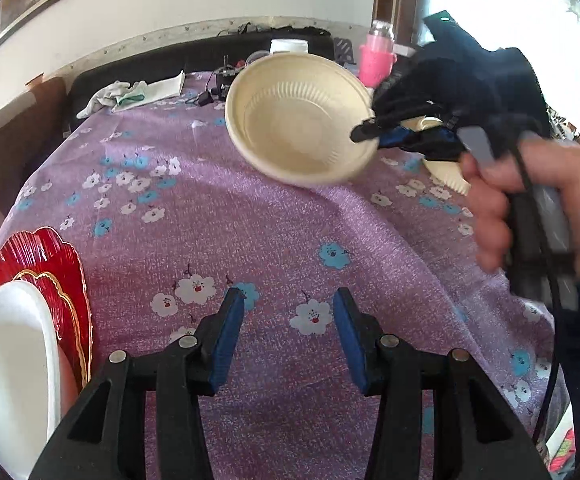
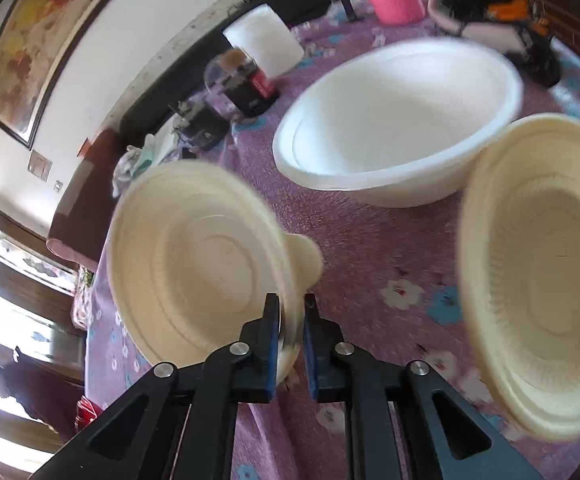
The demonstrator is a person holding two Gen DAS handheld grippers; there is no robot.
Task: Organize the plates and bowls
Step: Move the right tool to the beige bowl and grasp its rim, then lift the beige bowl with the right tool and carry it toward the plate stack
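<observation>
The right gripper is closed on the rim of a cream bowl, holding it tilted in the air above the purple tablecloth. The left gripper is wide open and holds nothing; it hovers over the tablecloth, just beside a red plate with a white plate on it.

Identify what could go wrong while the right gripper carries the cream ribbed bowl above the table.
1. The right gripper pinches only the rim of the cream ribbed plastic bowl, which hangs tilted; it could slip out.
2. Another cream ribbed bowl and a large white bowl lie close by; a swing might knock them.
</observation>
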